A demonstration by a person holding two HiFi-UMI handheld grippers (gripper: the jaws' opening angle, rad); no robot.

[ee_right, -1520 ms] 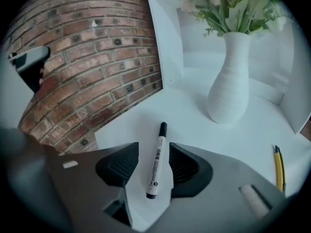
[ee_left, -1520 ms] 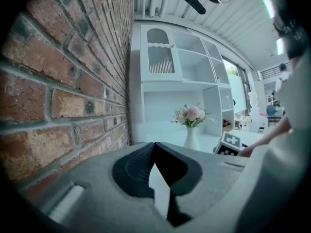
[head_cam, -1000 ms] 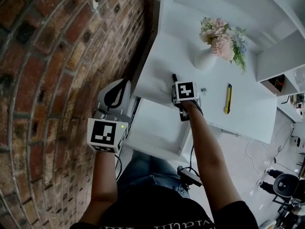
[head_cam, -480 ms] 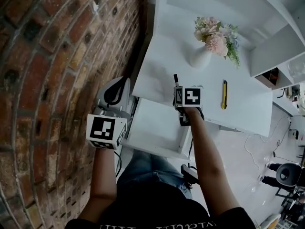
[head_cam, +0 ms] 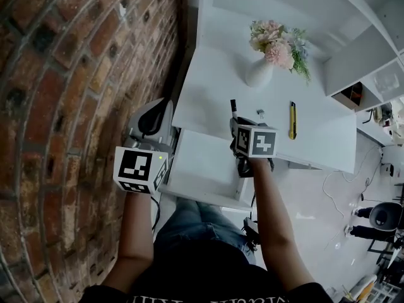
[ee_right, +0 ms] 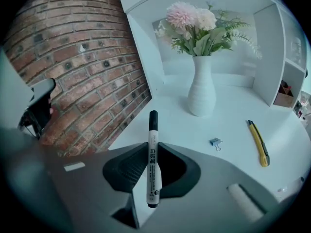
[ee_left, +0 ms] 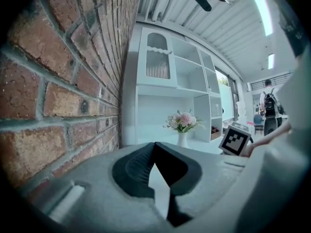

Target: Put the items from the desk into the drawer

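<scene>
Right gripper clamps the marker lengthwise, cap pointing toward the vase; left gripper closed

A red brick wall fills the left side. A white ribbed vase holds pink and cream flowers with green leaves. White shelving stands to the right.

A black-capped white marker is sitting clamped in the right gripper, cap pointing forward. A blue binder clip and yellow utility knife are lying on the desk; the white drawer is standing open.
</scene>
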